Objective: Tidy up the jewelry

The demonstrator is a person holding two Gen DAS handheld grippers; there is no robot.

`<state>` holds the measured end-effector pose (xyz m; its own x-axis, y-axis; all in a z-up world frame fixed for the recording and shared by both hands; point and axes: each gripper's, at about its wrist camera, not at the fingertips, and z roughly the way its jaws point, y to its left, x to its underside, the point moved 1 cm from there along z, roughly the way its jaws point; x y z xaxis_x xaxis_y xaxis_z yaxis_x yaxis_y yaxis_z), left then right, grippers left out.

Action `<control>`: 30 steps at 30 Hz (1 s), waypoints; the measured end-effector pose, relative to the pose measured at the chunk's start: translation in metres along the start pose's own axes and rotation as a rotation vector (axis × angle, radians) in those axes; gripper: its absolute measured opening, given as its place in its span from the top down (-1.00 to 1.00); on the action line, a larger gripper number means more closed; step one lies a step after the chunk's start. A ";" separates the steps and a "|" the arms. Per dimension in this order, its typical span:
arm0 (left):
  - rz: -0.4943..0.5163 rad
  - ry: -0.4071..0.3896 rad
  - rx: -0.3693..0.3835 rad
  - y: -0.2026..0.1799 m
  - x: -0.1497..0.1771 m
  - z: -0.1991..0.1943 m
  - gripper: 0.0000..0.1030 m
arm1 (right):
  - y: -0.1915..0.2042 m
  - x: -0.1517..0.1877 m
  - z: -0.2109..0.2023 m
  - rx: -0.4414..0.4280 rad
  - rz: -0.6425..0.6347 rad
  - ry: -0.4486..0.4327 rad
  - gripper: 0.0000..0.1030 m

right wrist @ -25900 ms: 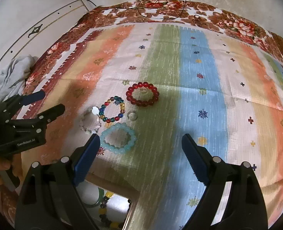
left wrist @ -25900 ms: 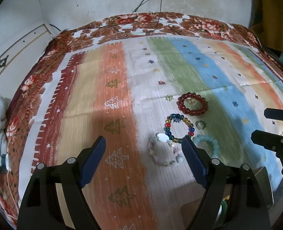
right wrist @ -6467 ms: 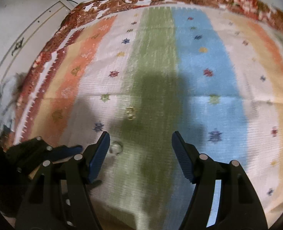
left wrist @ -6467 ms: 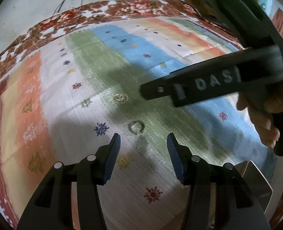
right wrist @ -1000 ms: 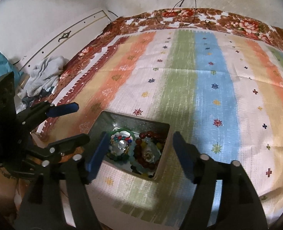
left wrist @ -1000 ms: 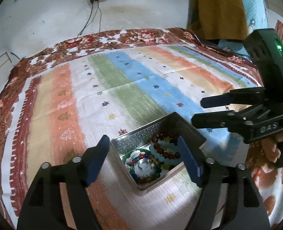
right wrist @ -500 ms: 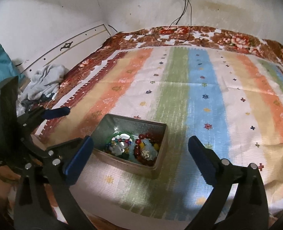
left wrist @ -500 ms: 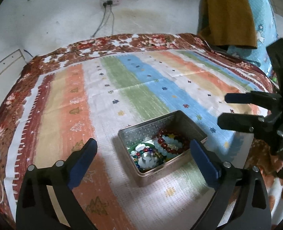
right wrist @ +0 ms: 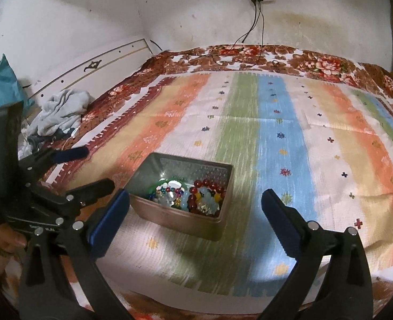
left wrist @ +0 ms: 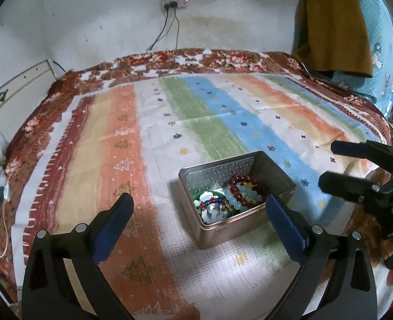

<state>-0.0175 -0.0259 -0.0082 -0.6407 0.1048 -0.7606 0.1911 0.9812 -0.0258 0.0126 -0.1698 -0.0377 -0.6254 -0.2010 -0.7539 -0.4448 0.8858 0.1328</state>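
The metal tin (left wrist: 236, 194) sits on the striped cloth (left wrist: 169, 133) over the bed, between and ahead of both tools, probably so either can reach it. The bracelets (right wrist: 193, 196) lie heaped inside; no jewelry shows loose on the cloth. The left tool (left wrist: 199, 222) and right tool (right wrist: 195, 222) have just been opening; both stand wide, nothing between them. The tin's near wall hides part of the pile, and tangled pieces are hard to tell apart.
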 end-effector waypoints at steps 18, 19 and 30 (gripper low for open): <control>-0.001 -0.048 0.014 -0.006 0.003 -0.009 -0.89 | 0.002 0.003 0.005 -0.005 -0.014 0.003 -0.90; 0.001 -0.050 0.014 -0.007 0.003 -0.009 -0.89 | 0.002 0.003 0.004 -0.005 -0.015 0.003 -0.90; -0.002 -0.060 0.019 -0.005 0.003 -0.011 -0.89 | -0.003 0.002 0.002 -0.017 0.029 -0.001 -0.90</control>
<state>-0.0287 -0.0290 -0.0036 -0.5956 0.0921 -0.7980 0.2039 0.9782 -0.0394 0.0141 -0.1722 -0.0413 -0.6372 -0.1749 -0.7506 -0.4375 0.8839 0.1654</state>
